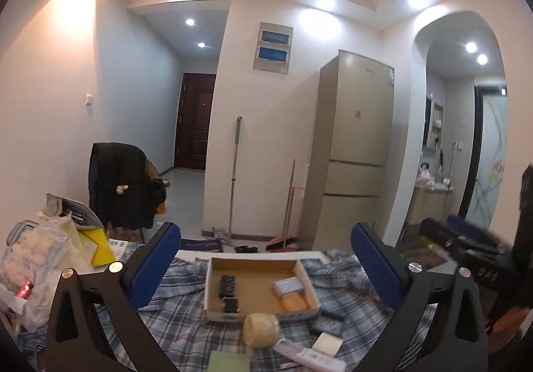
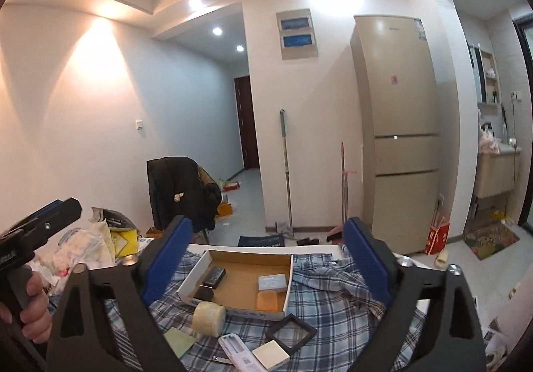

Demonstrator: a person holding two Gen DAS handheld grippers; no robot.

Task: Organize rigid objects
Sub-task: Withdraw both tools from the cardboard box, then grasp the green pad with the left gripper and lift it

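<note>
— Where are your hands right now?

— Both up and back from the desk (image 2: pixel 336 318), each hand-held gripper spread wide with nothing between the pads. The left hand-held gripper (image 1: pixel 266 268) frames the cardboard box (image 1: pixel 213 285); the right hand-held gripper (image 2: pixel 266 263) frames it too, from a little further right.

— What's already in the box?

— Two dark blocks on its left side, a pale wrapped bar and an orange bar (image 2: pixel 267 301) on its right.

— And what's loose?

— The cream roll (image 2: pixel 209 317) lies just in front of the box's near wall, on the plaid cloth. Nearer me are an empty black square frame (image 2: pixel 290 332), a white remote (image 2: pixel 237 353) and a pale square tile (image 2: pixel 270 356).

— Which hand goes next?

— I'd judge the left for the roll: it sits below and almost dead centre between my left pads. The frame and tile lie lower right, closer to my right hand. The remote's long axis runs diagonally towards me, so I'd need to turn my wrist across it.
</note>
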